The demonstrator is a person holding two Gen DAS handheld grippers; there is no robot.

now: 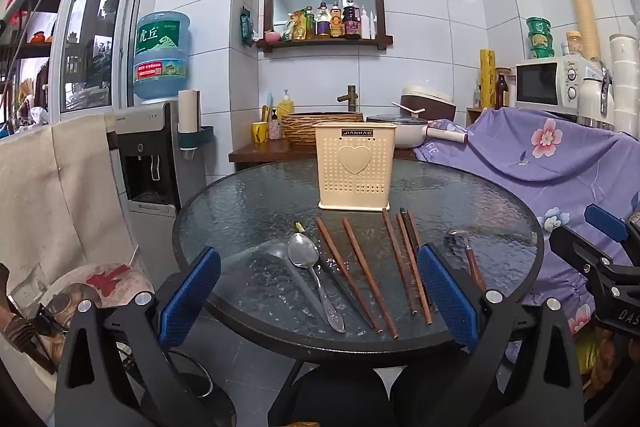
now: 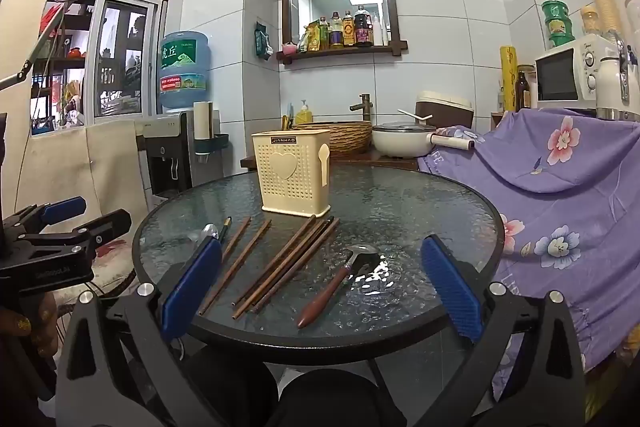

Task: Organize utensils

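The left tool (image 1: 320, 291) is closest to us. Its two blue pads are wide apart and it holds nothing. The right tool (image 2: 320, 283) looks the same, wide open with nothing in it. Both hang just in front of the near edge of the round glass tabletop (image 1: 240, 195).

All the utensils lie flat on the glass. There is a shiny metal spoon (image 1: 314, 275) on the left, with a clear plastic spoon (image 1: 280, 255) just beside it and a dark stick with a yellow tip (image 1: 332, 279) on its other side. Next come two brown chopsticks (image 1: 356, 275) lying apart from each other. Then there is a bunch of chopsticks (image 1: 408, 259) close together. On the right lies a spoon with a brown wooden handle (image 2: 332, 287).

Behind them all stands the cream holder (image 1: 354, 167) with a heart on its front. It is upright, near the middle of the tabletop. Nothing sticks out of its top, so it looks empty, though the inside is hidden.

So the job looks like it has not started. Every spoon and chopstick is waiting to go into the holder
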